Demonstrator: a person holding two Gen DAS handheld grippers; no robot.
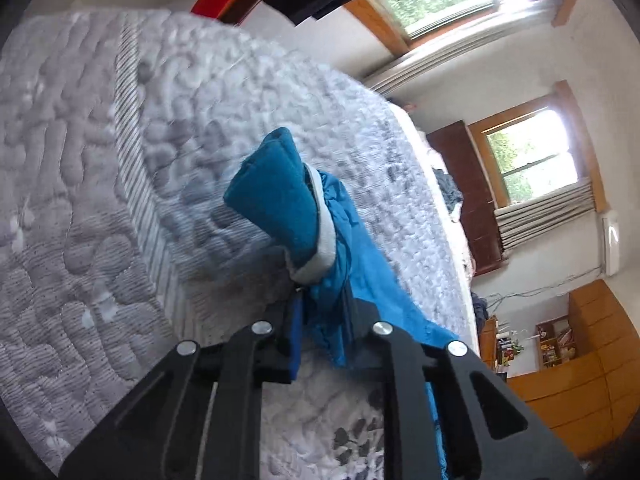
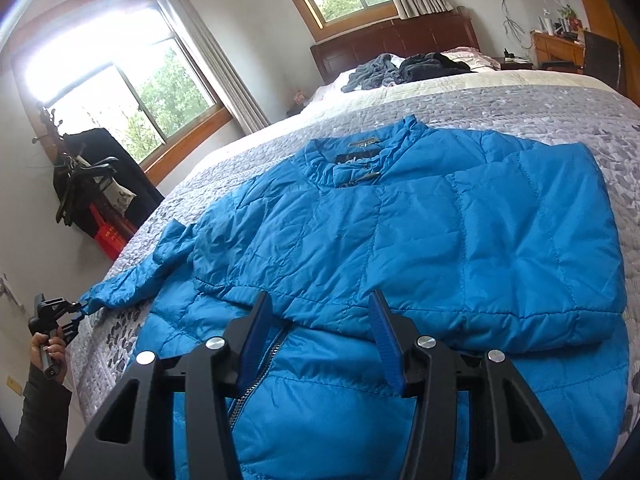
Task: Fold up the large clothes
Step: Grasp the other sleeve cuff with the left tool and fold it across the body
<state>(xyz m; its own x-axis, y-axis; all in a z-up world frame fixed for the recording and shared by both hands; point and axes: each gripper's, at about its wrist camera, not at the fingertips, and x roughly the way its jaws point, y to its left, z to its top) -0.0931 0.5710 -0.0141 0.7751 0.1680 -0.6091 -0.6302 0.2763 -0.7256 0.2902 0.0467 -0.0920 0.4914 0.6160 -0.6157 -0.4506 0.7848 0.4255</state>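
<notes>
Nearest the right wrist lens, the right gripper point(image 2: 320, 332), black with blue pads, hovers with its jaws spread apart and nothing between them, just above the lower front of a bright blue quilted puffer jacket point(image 2: 420, 232). A grey metal zip point(image 2: 260, 364) runs up between the two fingers. The jacket lies spread on a bed covered by a grey-and-white pebble-patterned quilt point(image 2: 520, 108), collar toward the dark wooden headboard point(image 2: 400, 40). Its right-hand side is folded over onto the chest, forming a thicker layer with a straight lower edge just ahead of the fingertips. One sleeve point(image 2: 152, 264) stretches out to the bed's left edge.

There the left gripper point(image 2: 60, 312), held by a person's hand point(image 2: 50, 350) in a dark sleeve, is clamped on the sleeve's end. In the left wrist view, the left gripper point(image 1: 320, 312) has its jaws closed on bunched blue fabric, and the teal knit cuff point(image 1: 280, 200) with a pale lining sticks up beyond the fingertips, above the quilt's edge.

A heap of grey and dark clothes point(image 2: 400, 68) lies near the headboard, well apart from the jacket. A rack of dark garments and hangers point(image 2: 92, 184) stands by the window.
</notes>
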